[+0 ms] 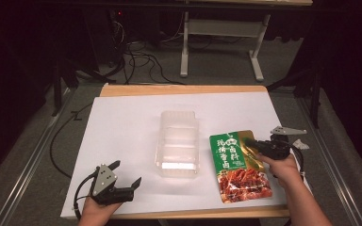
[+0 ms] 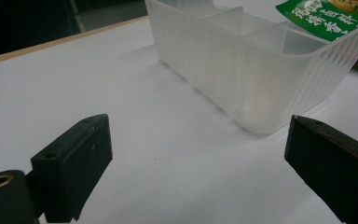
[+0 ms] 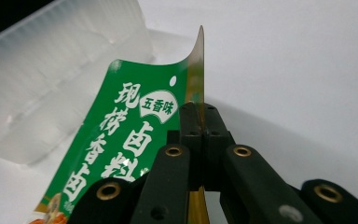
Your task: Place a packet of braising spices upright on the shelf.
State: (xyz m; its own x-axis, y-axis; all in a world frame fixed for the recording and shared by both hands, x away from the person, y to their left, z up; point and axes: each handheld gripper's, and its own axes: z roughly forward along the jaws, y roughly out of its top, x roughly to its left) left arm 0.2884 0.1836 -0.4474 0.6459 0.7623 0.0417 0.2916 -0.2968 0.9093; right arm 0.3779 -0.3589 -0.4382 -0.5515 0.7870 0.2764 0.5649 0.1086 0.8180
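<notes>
While the left gripper [image 1: 125, 174] gapes, the right gripper [image 1: 250, 143] pinches the glossy green pouch [image 1: 238, 165] — beside the ribbed translucent tray [image 1: 179, 141].

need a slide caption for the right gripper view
Right hand-held gripper clamped on the edge of a green seasoning packet, beside a translucent plastic container on a white table.
</notes>
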